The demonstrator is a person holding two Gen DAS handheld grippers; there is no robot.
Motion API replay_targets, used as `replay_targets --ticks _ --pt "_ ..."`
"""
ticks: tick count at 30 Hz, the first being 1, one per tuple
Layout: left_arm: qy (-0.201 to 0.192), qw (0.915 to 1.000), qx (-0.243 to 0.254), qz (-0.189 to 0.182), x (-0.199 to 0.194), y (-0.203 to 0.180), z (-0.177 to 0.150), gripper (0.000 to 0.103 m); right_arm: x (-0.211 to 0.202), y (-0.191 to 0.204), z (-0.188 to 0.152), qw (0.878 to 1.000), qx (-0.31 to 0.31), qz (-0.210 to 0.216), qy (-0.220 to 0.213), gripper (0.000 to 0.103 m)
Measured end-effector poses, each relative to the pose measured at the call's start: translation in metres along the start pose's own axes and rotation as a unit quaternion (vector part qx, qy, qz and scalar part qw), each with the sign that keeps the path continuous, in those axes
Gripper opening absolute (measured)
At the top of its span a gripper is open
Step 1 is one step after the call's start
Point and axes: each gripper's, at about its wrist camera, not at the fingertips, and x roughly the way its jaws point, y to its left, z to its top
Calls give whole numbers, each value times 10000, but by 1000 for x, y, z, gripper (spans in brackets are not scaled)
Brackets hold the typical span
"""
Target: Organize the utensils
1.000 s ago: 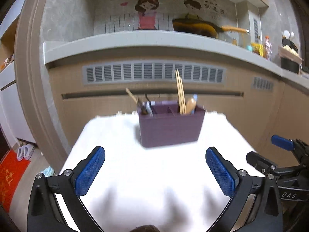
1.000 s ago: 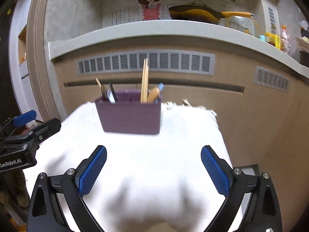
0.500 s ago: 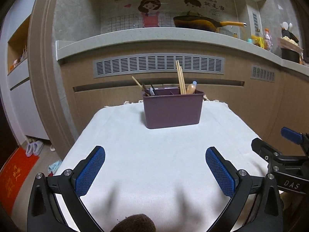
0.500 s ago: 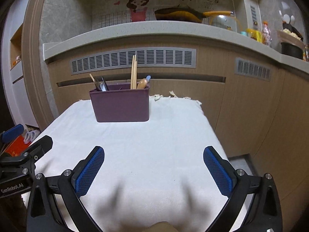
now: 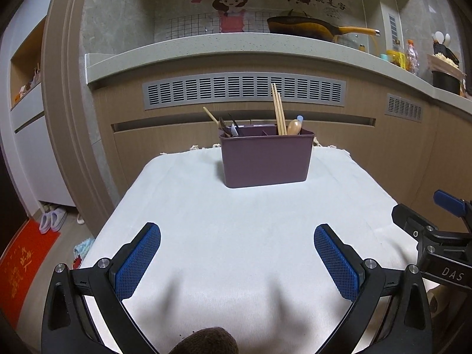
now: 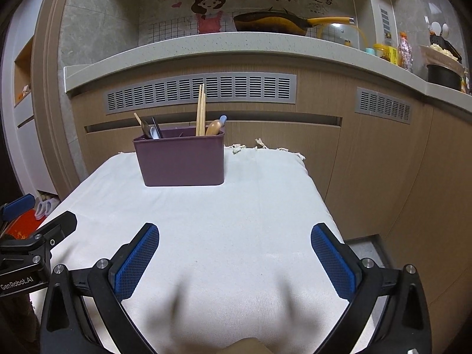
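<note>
1. Left tongs [image 5: 237,258]: spread wide, nothing between the blue pads [image 5: 138,261]; hovering low over the near part of the desk [image 5: 183,194], well apart from the purple caddy [image 5: 266,159]; best kept spread until a utensil is chosen.
2. Purple caddy: upright on the white cloth toward the far edge of the desk; no loose utensil visible on the cloth, so the sorting looks done or nearly so; judged step: check, or tidy what leans.
3. Left compartment of the caddy: tilted wooden handle [image 5: 211,115], plus dark and pale utensils [image 5: 233,128] crowded beside it; exact kinds too small to tell; if straightened, approach from above, pinch one handle only, high on the shaft, clear of its neighbours.
4. Middle compartment: seemingly bare from this low angle; cannot tell for sure.
5. Right compartment: chopsticks [image 6: 201,109] standing near upright, touching one another; wooden spoon [image 6: 213,127] and a blue-tipped handle [image 6: 223,119] just beside them; thin sticks likely to slip or fan out, so close squarely across both, gently.
6. Right tongs [image 6: 235,258]: also spread wide and bare, near the front of the desk; better placed for the right compartment; one set steadying the caddy wall while the other lifts would guard against tipping.
</note>
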Motion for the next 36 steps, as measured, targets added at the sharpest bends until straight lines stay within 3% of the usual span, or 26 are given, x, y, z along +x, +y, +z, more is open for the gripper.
replay_targets --ticks 36 --pt "-103 9999 33 42 -6 7 5 103 -7 1 2 9999 -91 105 -93 102"
